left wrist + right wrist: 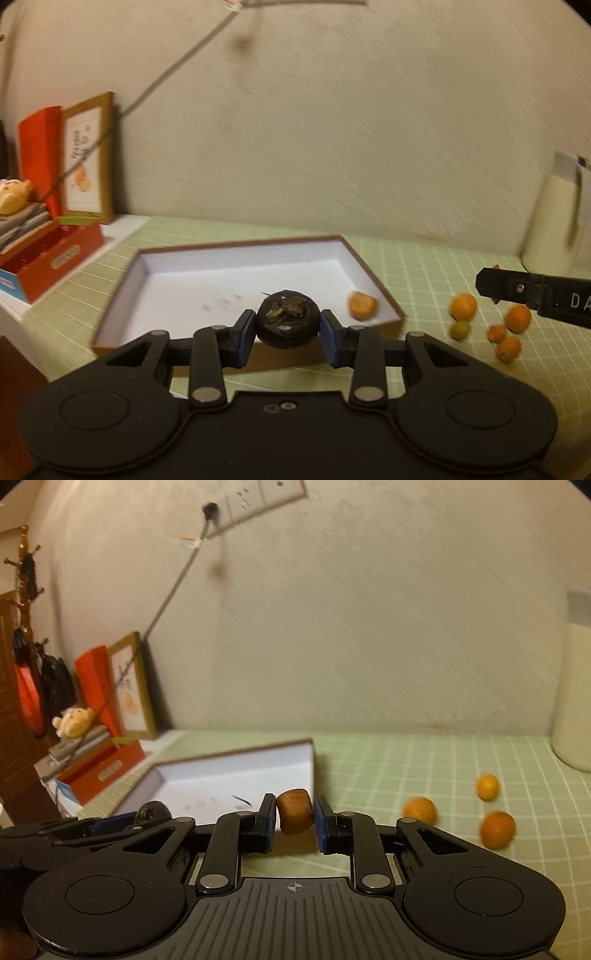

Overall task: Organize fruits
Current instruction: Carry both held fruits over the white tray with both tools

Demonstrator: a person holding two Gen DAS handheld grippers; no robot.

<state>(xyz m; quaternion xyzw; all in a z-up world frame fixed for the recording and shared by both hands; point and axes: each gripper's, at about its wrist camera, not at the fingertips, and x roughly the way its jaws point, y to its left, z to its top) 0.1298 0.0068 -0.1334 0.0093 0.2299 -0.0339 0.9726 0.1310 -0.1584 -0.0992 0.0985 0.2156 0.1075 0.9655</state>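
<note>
My left gripper (pixel 288 320) is shut on a dark round mangosteen (pixel 288 318), held above the near rim of a shallow white box (pixel 236 273) with a brown rim. One small orange fruit (pixel 363 305) lies in that box's right corner. My right gripper (pixel 294 816) is shut on a small orange-brown fruit (pixel 294 810), raised over the green checked cloth just right of the white box (pixel 236 775). The left gripper with the mangosteen (pixel 151 809) shows at the lower left of the right wrist view. The right gripper's finger (pixel 532 295) enters the left wrist view from the right.
Several small orange fruits (pixel 487 325) lie loose on the cloth right of the box; three show in the right wrist view (pixel 419 809). A cream jug (pixel 554 218) stands at the back right. A red box (pixel 51 254), a framed picture (pixel 88 162) and a soft toy (pixel 14 194) sit at the left.
</note>
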